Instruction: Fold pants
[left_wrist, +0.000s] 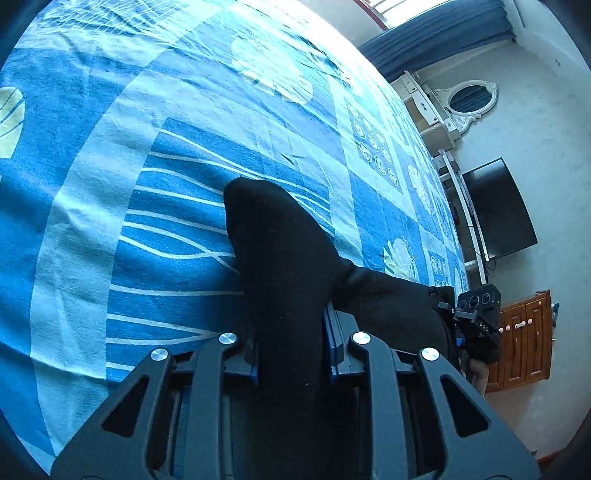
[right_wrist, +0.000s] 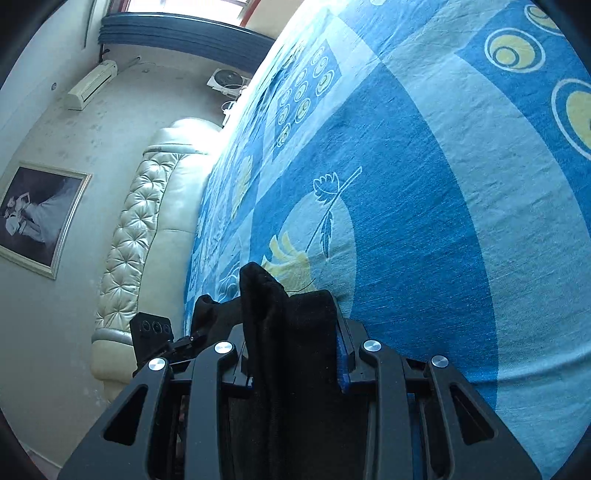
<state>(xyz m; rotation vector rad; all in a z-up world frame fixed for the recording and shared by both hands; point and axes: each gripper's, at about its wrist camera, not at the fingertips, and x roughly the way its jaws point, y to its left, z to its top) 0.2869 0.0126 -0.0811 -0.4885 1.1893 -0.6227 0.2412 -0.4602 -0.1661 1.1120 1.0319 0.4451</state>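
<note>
The black pants (left_wrist: 280, 243) are held up over a bed with a blue patterned sheet (left_wrist: 110, 184). My left gripper (left_wrist: 293, 350) is shut on a bunch of the black fabric, which sticks up between its fingers. The cloth runs right to my right gripper (left_wrist: 476, 325), seen at the right edge. In the right wrist view my right gripper (right_wrist: 295, 354) is shut on another bunch of the pants (right_wrist: 280, 317). The left gripper (right_wrist: 155, 332) shows at its left. The rest of the pants hangs hidden below the grippers.
The blue sheet (right_wrist: 443, 184) fills most of both views. A padded cream headboard (right_wrist: 147, 206) is at the bed's end. A black TV (left_wrist: 498, 210), a wooden cabinet (left_wrist: 524, 339) and a white mirror (left_wrist: 469, 99) stand by the wall.
</note>
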